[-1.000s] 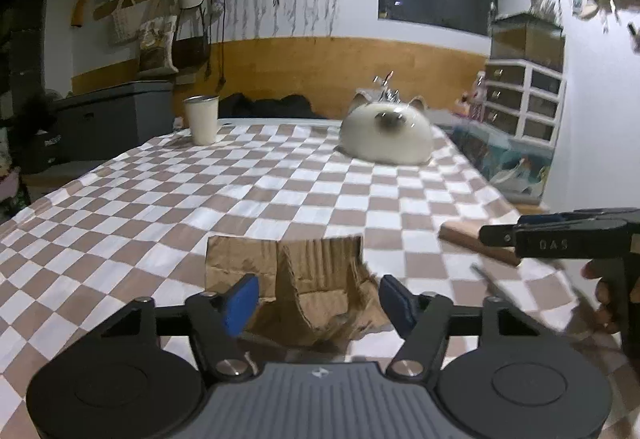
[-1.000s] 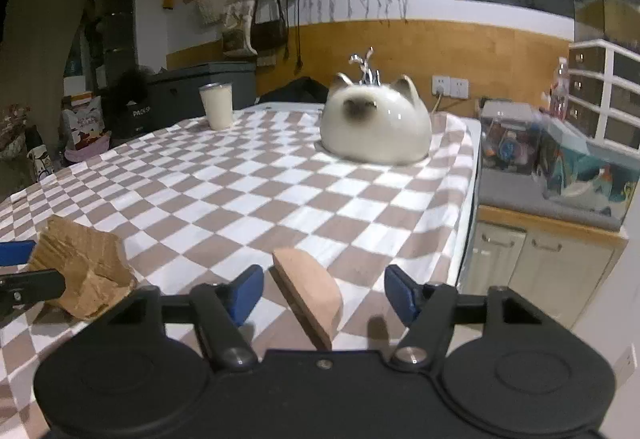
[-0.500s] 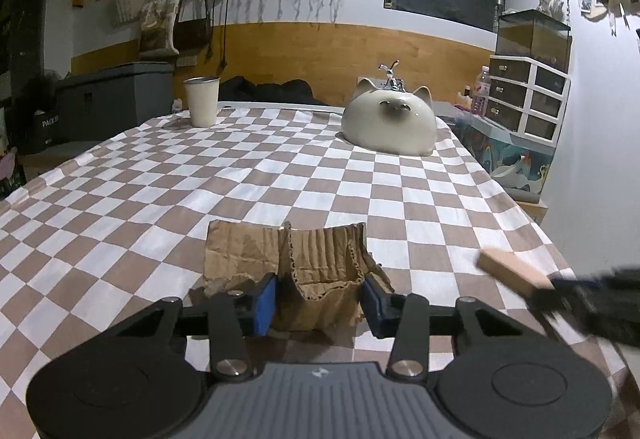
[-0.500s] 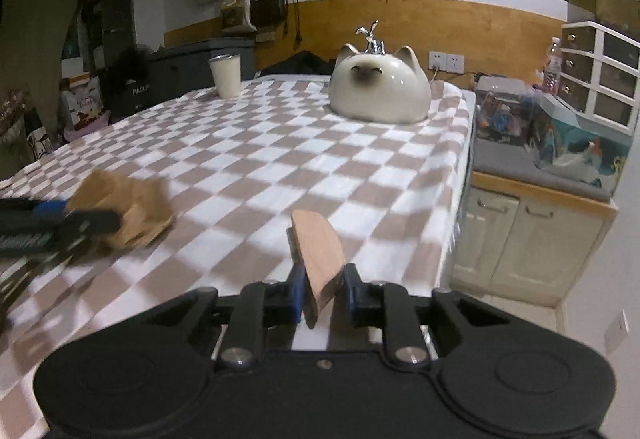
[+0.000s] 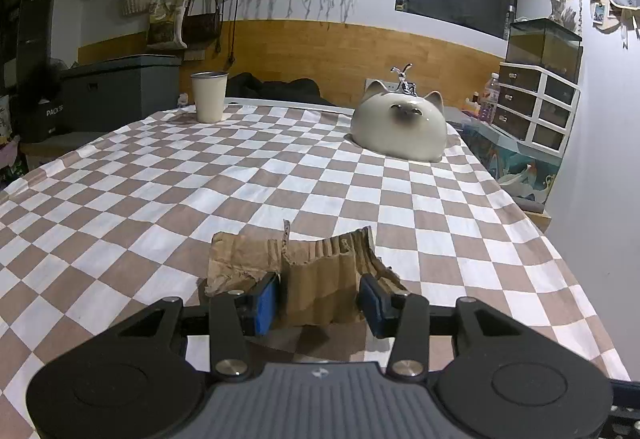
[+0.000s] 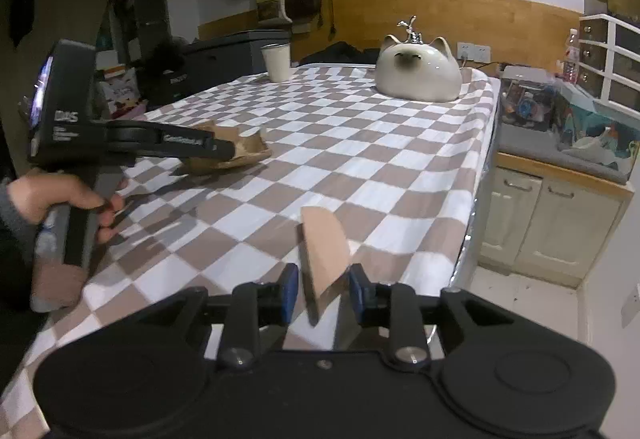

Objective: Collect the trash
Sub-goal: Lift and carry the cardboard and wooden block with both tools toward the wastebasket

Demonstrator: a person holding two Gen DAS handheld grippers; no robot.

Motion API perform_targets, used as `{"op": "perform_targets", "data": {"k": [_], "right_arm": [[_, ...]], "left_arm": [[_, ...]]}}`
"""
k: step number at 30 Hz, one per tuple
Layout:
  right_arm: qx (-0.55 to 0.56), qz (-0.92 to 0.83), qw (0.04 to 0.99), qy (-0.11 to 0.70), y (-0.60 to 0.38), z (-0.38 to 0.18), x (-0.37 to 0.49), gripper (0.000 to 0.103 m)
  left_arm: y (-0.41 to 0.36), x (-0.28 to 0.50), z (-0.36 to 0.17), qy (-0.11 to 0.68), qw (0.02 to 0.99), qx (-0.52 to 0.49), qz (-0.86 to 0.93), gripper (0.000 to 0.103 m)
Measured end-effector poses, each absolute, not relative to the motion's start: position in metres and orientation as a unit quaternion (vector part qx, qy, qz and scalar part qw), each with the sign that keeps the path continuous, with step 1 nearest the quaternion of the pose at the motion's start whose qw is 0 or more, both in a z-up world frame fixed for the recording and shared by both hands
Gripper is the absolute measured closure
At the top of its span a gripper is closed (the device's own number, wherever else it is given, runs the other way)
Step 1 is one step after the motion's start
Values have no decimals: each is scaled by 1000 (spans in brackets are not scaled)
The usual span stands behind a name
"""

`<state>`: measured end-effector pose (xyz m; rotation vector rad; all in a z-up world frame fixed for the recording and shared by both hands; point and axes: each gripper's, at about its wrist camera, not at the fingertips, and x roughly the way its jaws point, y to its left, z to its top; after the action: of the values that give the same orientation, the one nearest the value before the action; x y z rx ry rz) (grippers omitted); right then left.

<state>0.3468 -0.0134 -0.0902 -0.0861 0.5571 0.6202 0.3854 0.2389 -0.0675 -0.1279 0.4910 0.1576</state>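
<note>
Both grippers loaded with trash, carry step next. Left gripper (image 5: 318, 297) is closed partway onto the torn cardboard piece (image 5: 316, 279), pads pressing its corrugated middle, at the near edge of the checkered tablecloth (image 5: 280, 179); the right wrist view shows it lifted just off the cloth. Right gripper (image 6: 322, 289) is nearly closed, clamping a thin tan wedge-shaped scrap (image 6: 324, 251) on edge, near the table's right side. No bin visible in either view. To do it well, I'd say: keep both clamps firm, lift clear of the cloth, avoid snagging the cardboard's loose flaps, steer away from the cat-shaped ceramic (image 5: 400, 131) and cup (image 5: 209, 97) at the far end.
</note>
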Motion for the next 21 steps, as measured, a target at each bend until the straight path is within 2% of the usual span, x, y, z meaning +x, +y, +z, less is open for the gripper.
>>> {"op": "perform_targets", "data": {"k": [4, 6, 13, 16, 17, 21], "right_arm": [[-45, 305, 912, 270, -7, -91, 358, 70], [-52, 311, 910, 268, -2, -91, 363, 63], [-74, 318, 908, 261, 12, -94, 368, 62], [-75, 313, 911, 257, 13, -94, 366, 68], [-76, 307, 914, 256, 13, -94, 365, 76], [-67, 301, 915, 259, 11, -93, 365, 77]], "left_arm": [[244, 390, -68, 239, 965, -77, 79, 57], [245, 392, -68, 238, 965, -80, 81, 57], [248, 395, -67, 235, 964, -90, 84, 58], [248, 394, -67, 234, 964, -88, 86, 60], [247, 394, -67, 234, 965, -86, 87, 60], [244, 392, -66, 235, 965, -75, 86, 62]]}}
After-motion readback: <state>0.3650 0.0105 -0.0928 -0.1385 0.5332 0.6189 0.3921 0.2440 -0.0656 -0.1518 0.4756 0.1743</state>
